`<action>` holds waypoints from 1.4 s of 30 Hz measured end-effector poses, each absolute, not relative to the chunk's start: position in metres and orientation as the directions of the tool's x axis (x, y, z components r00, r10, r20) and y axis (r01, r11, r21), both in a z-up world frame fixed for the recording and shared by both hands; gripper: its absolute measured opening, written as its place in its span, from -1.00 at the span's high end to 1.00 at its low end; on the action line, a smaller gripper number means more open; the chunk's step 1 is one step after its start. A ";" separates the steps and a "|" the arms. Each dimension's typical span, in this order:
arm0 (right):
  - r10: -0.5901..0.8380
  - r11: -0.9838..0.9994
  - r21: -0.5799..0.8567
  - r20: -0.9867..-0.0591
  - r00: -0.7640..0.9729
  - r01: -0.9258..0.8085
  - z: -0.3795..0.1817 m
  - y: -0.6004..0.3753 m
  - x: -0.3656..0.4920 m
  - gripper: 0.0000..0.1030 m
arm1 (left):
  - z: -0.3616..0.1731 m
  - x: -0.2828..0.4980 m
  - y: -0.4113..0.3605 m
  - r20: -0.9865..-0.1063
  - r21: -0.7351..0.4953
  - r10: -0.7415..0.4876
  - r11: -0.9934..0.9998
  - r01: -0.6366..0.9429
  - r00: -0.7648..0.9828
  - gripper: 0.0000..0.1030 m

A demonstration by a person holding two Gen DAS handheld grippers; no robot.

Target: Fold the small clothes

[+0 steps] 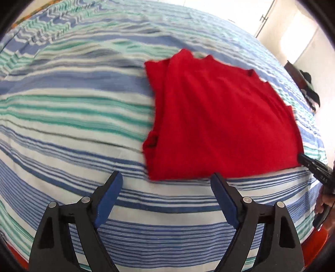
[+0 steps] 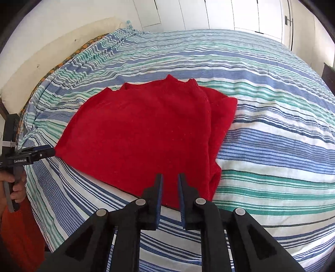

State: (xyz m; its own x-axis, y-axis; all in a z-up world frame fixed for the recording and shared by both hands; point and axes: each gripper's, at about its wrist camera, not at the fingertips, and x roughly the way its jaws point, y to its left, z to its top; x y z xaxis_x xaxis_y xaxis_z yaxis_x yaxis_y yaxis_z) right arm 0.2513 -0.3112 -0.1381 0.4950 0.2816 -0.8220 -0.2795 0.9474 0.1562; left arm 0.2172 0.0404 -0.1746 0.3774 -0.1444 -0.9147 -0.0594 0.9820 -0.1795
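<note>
A red knitted garment (image 1: 219, 123) lies flat on the striped bed, with one side folded over; it also shows in the right wrist view (image 2: 142, 136). My left gripper (image 1: 167, 180) is open and empty, just short of the garment's near edge. In the right wrist view the left gripper (image 2: 45, 152) sits at the garment's left corner. My right gripper (image 2: 170, 177) has its jaws close together with a narrow gap, over the garment's near hem; I cannot tell if cloth is pinched. In the left wrist view the right gripper (image 1: 303, 159) touches the garment's right corner.
The blue, green and white striped bedspread (image 2: 272, 136) covers the whole bed. A cream wall (image 2: 52, 41) and white cupboard doors (image 2: 230, 14) stand behind it. A dark piece of furniture (image 1: 305, 83) stands beyond the bed's far edge. A hand (image 2: 16, 188) holds the left gripper's handle.
</note>
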 end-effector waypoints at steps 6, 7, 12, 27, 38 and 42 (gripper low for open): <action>0.311 0.950 0.277 -0.807 0.503 -0.143 -0.150 -0.336 0.248 0.50 | -0.155 0.201 0.047 -0.895 -0.192 -0.161 0.981 -0.033 0.417 -0.51; 0.295 0.955 0.252 -0.789 0.539 -0.156 -0.139 -0.334 0.239 0.37 | -0.149 0.199 0.050 -0.877 -0.227 -0.189 0.973 -0.035 0.441 -0.57; 0.259 0.966 0.186 -0.727 0.636 -0.180 -0.115 -0.334 0.185 -0.10 | -0.144 0.217 0.063 -0.836 -0.335 -0.260 0.939 -0.074 0.483 -0.64; 0.239 0.967 0.244 -0.769 0.593 -0.073 -0.161 -0.350 0.145 -0.11 | -0.185 0.294 0.061 -0.910 -0.266 -0.198 0.953 -0.147 0.366 -0.65; 0.247 0.966 0.246 -0.763 0.597 -0.085 -0.170 -0.350 0.144 -0.15 | -0.177 0.303 0.080 -0.858 -0.410 -0.326 0.900 -0.147 0.397 -0.28; 0.244 0.967 0.238 -0.763 0.599 -0.091 -0.171 -0.347 0.146 -0.18 | -0.183 0.306 0.084 -0.826 -0.510 -0.427 0.845 -0.164 0.366 0.87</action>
State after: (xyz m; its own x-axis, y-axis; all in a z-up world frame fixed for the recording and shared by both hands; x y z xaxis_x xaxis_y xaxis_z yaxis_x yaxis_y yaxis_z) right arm 0.1460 -0.3473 -0.1709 0.5987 0.2440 -0.7629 -0.0914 0.9671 0.2376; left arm 0.3063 0.0839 -0.1831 0.3664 -0.4274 -0.8265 -0.1643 0.8446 -0.5096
